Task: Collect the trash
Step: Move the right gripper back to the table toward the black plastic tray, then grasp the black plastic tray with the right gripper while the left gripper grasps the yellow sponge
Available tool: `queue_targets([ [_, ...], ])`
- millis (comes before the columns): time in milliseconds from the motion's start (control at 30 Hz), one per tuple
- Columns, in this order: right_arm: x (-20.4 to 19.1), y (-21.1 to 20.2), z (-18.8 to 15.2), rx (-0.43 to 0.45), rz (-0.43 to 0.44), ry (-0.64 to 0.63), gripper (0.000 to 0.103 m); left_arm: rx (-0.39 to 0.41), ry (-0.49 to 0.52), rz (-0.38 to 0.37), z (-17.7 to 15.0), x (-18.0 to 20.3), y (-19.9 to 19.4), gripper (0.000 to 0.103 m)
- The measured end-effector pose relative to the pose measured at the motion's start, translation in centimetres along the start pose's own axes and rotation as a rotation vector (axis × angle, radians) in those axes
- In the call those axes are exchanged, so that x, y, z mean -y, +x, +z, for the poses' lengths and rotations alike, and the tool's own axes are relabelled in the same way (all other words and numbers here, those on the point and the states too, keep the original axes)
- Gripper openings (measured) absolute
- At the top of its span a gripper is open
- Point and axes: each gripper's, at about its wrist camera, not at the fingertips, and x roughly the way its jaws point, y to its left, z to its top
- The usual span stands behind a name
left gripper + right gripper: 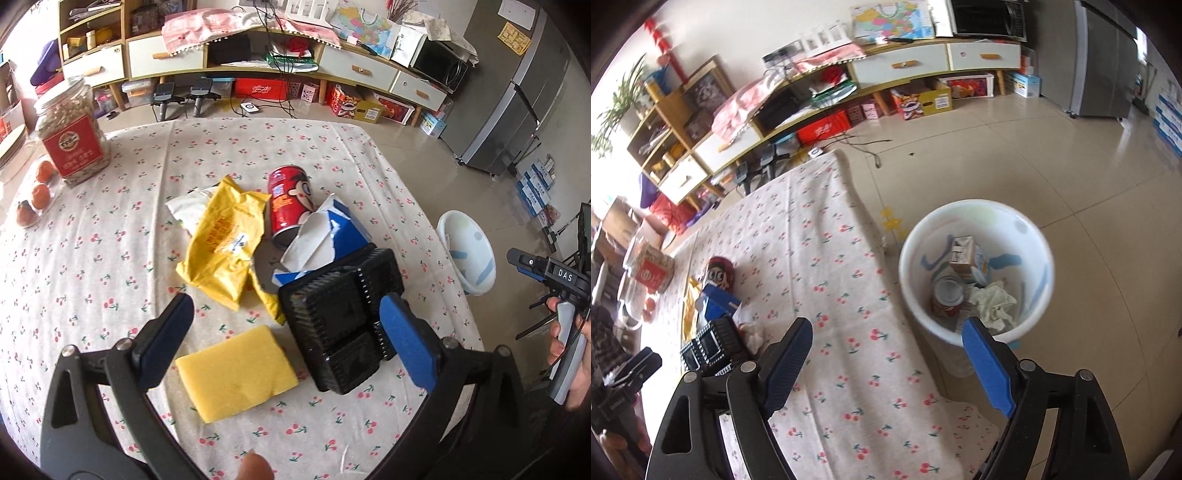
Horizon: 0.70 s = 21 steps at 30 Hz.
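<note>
Trash was split between two places. Some lay in the white bin (975, 266) on the floor, just ahead of the right gripper (890, 354) and a little to its right: a small carton (964, 254), a can (947, 295) and a crumpled tissue (995, 302). That part looked done.

The rest sat on the table (110, 258) in front of the left gripper (288, 328). A black plastic tray (340, 321) lay closest, just inside its right finger and partly hidden by it. Beyond the tray, touching or overlapping one another, were a torn blue and white packet (325, 236), a red can (290, 203) on its side and a crumpled yellow bag (225, 240). A yellow sponge (236, 373) lay between the left gripper's fingers, nearer than the pile; whether it counted as trash could not be told. A jar (72, 136) and some oranges (38, 195) stood well off to the far left and seemed not to belong to the job.

Both grippers had their fingers spread wide and held nothing. The right one hovered over the table's edge beside the bin. By this reckoning the job was somewhere near half finished, with the tray the handiest next pick.
</note>
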Motion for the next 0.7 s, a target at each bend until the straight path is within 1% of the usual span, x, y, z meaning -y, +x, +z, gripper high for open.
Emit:
queue_targets([
  [167, -3.3, 1.3, -0.9, -0.032, 0.010, -0.064, 0.085, -0.006, -0.056, 0.051, -1.3, -3.4, -0.5, 0.101],
  [267, -4.9, 2.2, -1.5, -0.061, 0.019, -0.092, 0.085, -0.021, -0.077, 0.078, -2.1, -4.7, -0.7, 0.101],
  [433, -7.3, 3.0, -2.4, -0.099, 0.051, -0.145, 0.085, -0.042, -0.098, 0.098, -3.3, -6.7, -0.9, 0.101],
  [533, -9.6, 3.4, -3.1, -0.110, 0.061, -0.198, 0.085, -0.052, -0.117, 0.106, -4.0, -7.9, -1.1, 0.101],
  [700, -12.9, 4.6, -4.2, -0.152, 0.111, -0.263, 0.085, -0.080, -0.148, 0.107, -4.9, -9.3, -1.0, 0.101],
])
